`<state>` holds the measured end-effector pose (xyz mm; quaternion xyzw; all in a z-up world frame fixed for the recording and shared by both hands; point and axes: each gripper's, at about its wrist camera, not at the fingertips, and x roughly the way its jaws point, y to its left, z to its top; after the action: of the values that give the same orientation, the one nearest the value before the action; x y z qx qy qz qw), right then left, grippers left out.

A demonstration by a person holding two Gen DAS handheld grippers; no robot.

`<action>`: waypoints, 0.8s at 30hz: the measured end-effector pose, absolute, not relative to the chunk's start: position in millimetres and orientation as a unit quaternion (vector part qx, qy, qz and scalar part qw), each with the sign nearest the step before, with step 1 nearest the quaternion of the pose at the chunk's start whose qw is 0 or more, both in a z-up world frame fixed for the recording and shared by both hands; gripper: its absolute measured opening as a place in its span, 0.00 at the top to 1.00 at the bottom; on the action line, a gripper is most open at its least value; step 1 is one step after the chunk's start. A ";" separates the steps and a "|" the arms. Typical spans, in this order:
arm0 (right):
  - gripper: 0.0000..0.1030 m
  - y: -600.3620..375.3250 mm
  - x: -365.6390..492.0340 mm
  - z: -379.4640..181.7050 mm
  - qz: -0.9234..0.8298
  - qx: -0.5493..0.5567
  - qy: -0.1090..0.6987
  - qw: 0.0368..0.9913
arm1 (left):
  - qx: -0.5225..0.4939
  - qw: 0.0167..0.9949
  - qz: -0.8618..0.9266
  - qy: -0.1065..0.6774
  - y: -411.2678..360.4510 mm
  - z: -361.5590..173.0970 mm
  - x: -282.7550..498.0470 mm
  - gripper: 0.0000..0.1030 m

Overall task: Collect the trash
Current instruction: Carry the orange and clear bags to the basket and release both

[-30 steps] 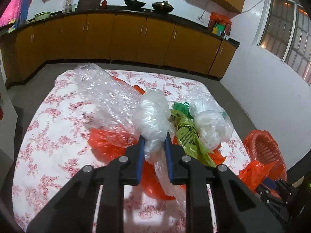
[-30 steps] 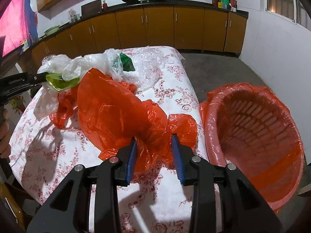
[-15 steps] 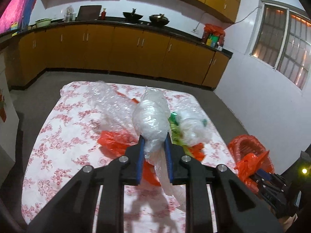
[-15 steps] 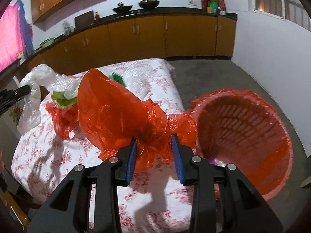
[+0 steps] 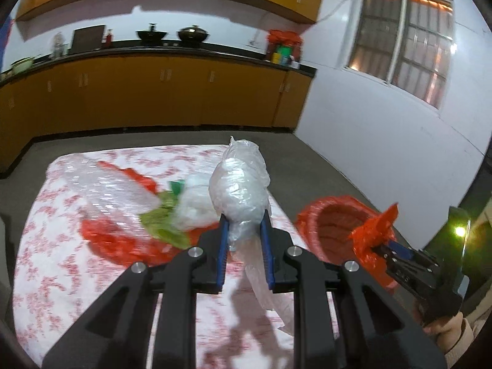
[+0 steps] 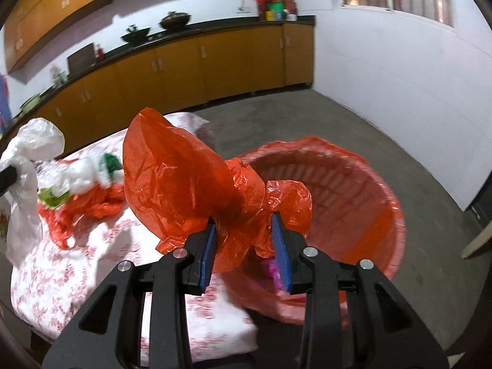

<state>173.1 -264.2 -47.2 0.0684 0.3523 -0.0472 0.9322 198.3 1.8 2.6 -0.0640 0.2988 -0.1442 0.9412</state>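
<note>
Midway: right gripper (image 6: pixel 244 243) jaws pinched an orange bag (image 6: pixel 184 172) above the basket (image 6: pixel 381 203); left gripper (image 5: pixel 244 246) jaws pinched a clear bag (image 5: pixel 240 184); more wrappers (image 5: pixel 144 212) lay beside the basket on the counter (image 5: pixel 52 261)

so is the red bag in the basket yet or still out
Out. The right hand-held gripper is shut on the red bag, holding it up beside the basket, near its rim, not dropped inside.
</note>
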 end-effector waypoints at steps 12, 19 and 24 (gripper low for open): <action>0.66 -311.2 160.5 -52.2 -0.100 0.095 0.351 0.926 | -0.032 0.923 -0.203 0.326 -74.8 -20.6 212.7 0.80; 0.66 -328.9 156.2 -49.9 -0.119 0.110 0.350 0.923 | -0.027 0.912 -0.237 0.334 -105.6 -29.8 221.3 0.80; 0.66 -332.1 154.5 -43.1 -0.133 0.109 0.342 0.924 | -0.025 0.904 -0.261 0.338 -130.8 -38.5 229.6 0.80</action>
<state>154.5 -332.1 -43.1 0.1093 0.3418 -0.1334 0.9238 229.6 -130.8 -38.5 -0.0246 0.3379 -0.2612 0.9039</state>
